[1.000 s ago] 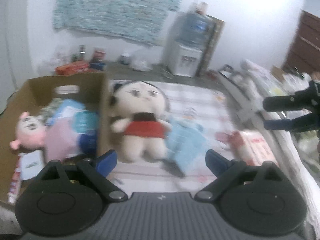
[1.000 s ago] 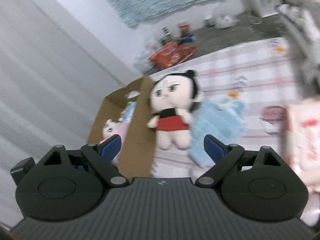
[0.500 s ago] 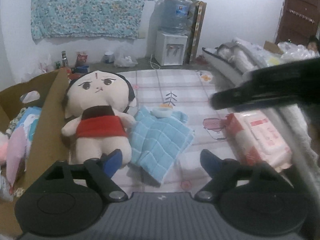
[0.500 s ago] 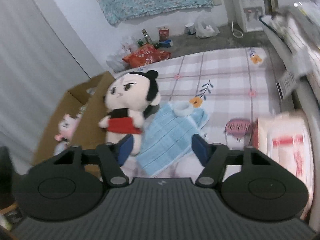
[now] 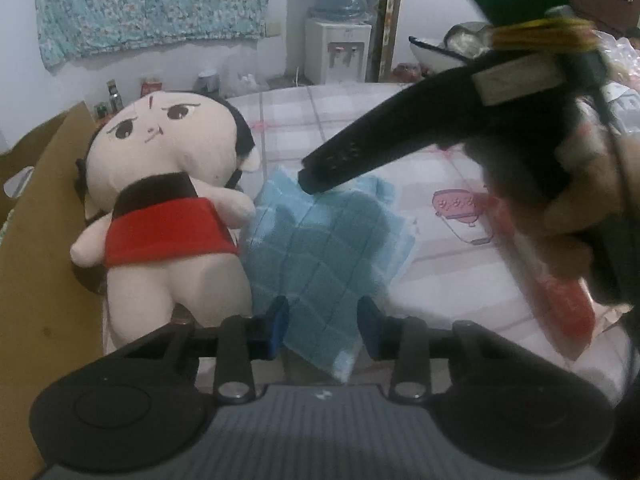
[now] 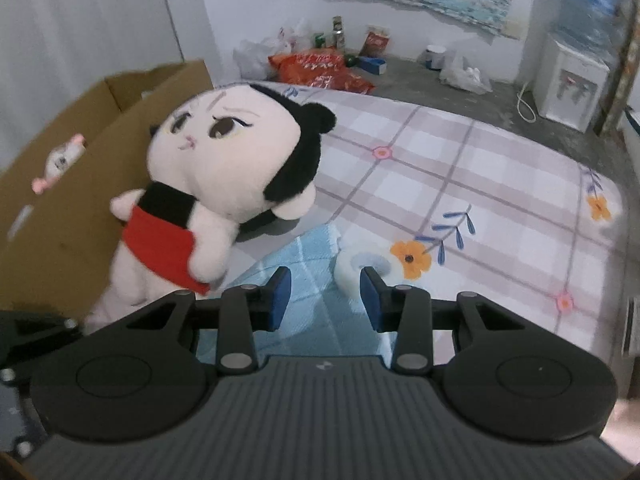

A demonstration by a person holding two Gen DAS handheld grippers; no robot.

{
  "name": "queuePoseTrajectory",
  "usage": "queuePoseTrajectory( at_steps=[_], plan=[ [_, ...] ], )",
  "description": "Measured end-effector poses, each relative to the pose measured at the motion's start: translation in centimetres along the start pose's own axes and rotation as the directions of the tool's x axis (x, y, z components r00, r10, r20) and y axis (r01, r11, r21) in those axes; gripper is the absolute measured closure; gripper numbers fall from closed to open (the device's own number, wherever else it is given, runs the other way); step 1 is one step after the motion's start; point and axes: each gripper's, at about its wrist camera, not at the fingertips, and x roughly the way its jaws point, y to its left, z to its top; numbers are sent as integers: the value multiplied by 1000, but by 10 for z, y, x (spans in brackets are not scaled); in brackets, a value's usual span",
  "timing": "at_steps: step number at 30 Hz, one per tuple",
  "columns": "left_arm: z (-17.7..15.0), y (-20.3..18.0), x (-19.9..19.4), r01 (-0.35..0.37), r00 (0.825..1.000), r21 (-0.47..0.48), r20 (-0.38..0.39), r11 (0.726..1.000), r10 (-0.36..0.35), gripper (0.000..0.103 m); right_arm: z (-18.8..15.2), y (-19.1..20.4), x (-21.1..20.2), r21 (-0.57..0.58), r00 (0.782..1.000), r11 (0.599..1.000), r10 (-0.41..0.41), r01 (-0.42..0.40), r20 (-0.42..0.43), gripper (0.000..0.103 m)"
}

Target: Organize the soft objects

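Between the blue pads of the left gripper (image 5: 323, 330) lies the near corner of the blue towel (image 5: 320, 248); jaws have just been closing and now stand narrow, cloth between them, but whether the pads press on it cannot be told. Gripper pitched steeply down toward the bed sheet (image 5: 448, 248).

Right gripper (image 6: 325, 298) likewise pitched down, over the towel's far end (image 6: 296, 268). Its jaws have just been closing too; a gap remains, with towel below and a white ring (image 6: 362, 266) just ahead, near the right pad. Firm contact not confirmed. In the left wrist view the right gripper's black finger (image 5: 360, 156) comes in from the upper right, tip at the towel's far edge, with the person's hand (image 5: 576, 208) wrapped round the handle.

Doll (image 5: 168, 208) in the red dress lies on its back just left of the towel, touching it, and against the cardboard box (image 5: 36, 248). Red-and-white pack (image 5: 556, 292) lies right of the towel, partly behind the hand.
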Motion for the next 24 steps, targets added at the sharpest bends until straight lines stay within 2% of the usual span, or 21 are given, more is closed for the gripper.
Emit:
queuePoseTrajectory(
  at_steps=[2, 5, 7, 8, 12, 15, 19, 24],
  plan=[
    [-1, 3, 3, 6, 1000, -2, -10, 1000, -6, 64, 4, 1, 14, -36, 1000, 999, -11, 11, -10, 67],
    [-2, 6, 8, 21, 999, -15, -29, 1000, -22, 65, 6, 0, 31, -66, 999, 997, -37, 35, -37, 74],
    [-3, 9, 11, 24, 999, -21, -39, 999, -25, 65, 6, -3, 41, -76, 997, 996, -60, 56, -57, 85],
    [-3, 10, 12, 25, 999, -23, -43, 999, -26, 65, 6, -5, 44, -75, 996, 995, -63, 58, -66, 88],
    [-7, 10, 15, 27, 998, -29, -52, 999, -28, 65, 3, -13, 46, -39, 996, 998, -58, 55, -70, 88],
    [-8, 11, 12, 28, 999, -25, -44, 999, -29, 65, 3, -17, 34, 1, 998, 999, -51, 52, -39, 88],
    [-9, 11, 4, 35, 999, -17, -22, 999, -35, 63, 1, -22, -3, 71, 999, 997, -41, 39, 26, 88],
    [-16, 14, -20, 72, 997, -3, 7, 997, -72, 49, -17, -25, -60, 185, 997, 983, 1, -15, 73, 88]
  ],
)
